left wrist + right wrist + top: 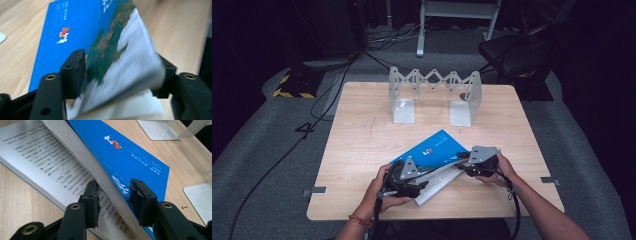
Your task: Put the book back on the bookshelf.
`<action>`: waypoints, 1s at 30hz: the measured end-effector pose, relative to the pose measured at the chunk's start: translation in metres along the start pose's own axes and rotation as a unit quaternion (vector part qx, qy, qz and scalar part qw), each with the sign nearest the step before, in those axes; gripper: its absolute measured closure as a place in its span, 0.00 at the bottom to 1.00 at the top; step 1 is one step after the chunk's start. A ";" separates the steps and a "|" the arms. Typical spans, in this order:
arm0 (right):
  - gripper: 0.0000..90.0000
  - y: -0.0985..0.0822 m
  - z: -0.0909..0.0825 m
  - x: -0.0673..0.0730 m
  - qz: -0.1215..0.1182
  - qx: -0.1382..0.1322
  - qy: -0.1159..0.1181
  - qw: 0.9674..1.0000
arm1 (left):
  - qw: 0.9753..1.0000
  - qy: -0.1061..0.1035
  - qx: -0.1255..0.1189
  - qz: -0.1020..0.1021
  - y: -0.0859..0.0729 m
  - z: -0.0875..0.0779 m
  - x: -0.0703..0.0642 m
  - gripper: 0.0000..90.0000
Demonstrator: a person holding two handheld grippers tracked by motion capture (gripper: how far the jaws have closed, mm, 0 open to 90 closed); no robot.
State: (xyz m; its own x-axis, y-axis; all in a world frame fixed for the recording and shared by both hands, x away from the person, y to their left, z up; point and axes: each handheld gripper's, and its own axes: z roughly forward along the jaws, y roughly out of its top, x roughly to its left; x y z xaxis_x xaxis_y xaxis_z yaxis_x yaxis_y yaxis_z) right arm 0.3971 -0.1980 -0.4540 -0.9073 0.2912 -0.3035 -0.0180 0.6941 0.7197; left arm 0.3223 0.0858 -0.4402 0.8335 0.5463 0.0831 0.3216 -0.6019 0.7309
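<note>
High view first: we see a blue-covered book (434, 148) lying on the desk (362, 135) near the front edge, a little right of its middle. Its long axis runs on a diagonal, from the near-left end by the front edge up toward the far-right. The book is partly open: the blue cover and a sheaf of pages are lifted, and a white block of pages lies flat beneath, nearer the front edge.

Our left tongs (409, 182) sit at the book's near-left end. In the left gripper view the raised, blurred cover and pages stand between the jaws, which are partly apart; we cannot tell whether the pads press on them. Our right tongs (467, 162) meet the book at its right end. In the right gripper view the jaws straddle the lifted sheaf, set narrow on either side of it and seeming to pinch it.

On the cover (130, 157) we make out a small red-and-white emblem and rows of tiny white characters, too small to read. The open page (50, 167) carries dense printed lines, also illegible.

A white expanding bookend rack (434, 95) stands toward the far edge.
</note>
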 end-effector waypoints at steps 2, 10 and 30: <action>0.68 0.003 0.001 0.002 -0.001 0.003 -0.003 1.000 | 1.000 0.024 0.015 0.001 0.004 0.005 -0.004 0.40; 0.64 0.007 0.005 0.005 0.005 -0.007 0.017 1.000 | 0.999 0.039 0.008 0.023 -0.005 -0.001 0.005 0.75; 0.65 -0.023 0.002 0.002 -0.004 -0.023 -0.018 1.000 | 1.000 -0.016 -0.001 -0.008 -0.017 -0.011 0.012 0.48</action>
State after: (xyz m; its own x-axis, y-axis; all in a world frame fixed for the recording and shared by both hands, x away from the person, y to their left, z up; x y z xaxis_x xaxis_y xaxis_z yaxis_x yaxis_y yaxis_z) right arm 0.3966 -0.2122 -0.4720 -0.8912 0.3098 -0.3314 -0.0450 0.6664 0.7442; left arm 0.3216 0.1089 -0.4438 0.8420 0.5373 0.0493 0.3349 -0.5921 0.7330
